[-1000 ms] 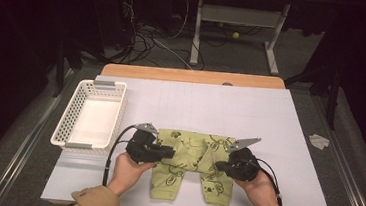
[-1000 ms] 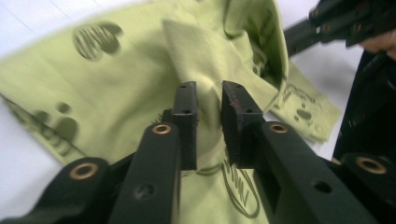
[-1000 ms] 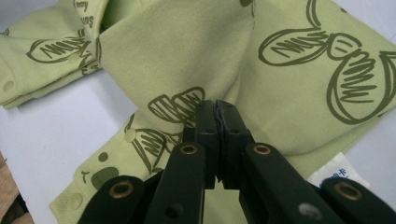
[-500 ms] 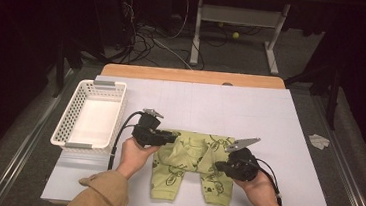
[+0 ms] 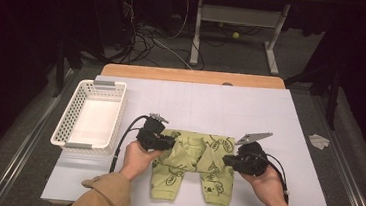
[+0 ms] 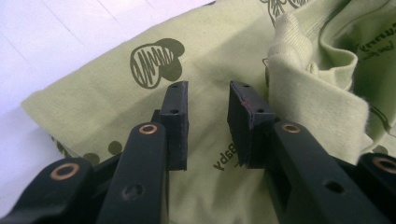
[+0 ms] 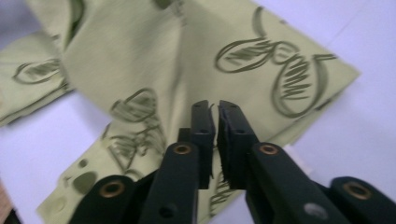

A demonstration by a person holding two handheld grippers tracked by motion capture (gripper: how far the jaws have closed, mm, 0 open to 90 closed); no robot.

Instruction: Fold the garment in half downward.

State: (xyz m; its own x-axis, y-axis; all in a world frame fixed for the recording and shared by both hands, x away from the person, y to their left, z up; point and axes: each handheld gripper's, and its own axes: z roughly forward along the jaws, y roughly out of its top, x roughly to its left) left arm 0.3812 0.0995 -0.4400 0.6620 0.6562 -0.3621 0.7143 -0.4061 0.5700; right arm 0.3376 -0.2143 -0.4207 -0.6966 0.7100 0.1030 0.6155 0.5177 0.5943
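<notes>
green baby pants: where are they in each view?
High view: green pants low centre on the table, between both grippers.
Left gripper view: pants under and behind the parted fingers, folded waistband at right.
Right gripper view: pants behind the closed fingers.
Shared landmark: the dark scribble prints.

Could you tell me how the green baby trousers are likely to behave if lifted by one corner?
The trousers would probably droop limply, since the cloth already lies in soft folds. They look light and thin. Pushed, they would likely bunch rather than slide.
</notes>
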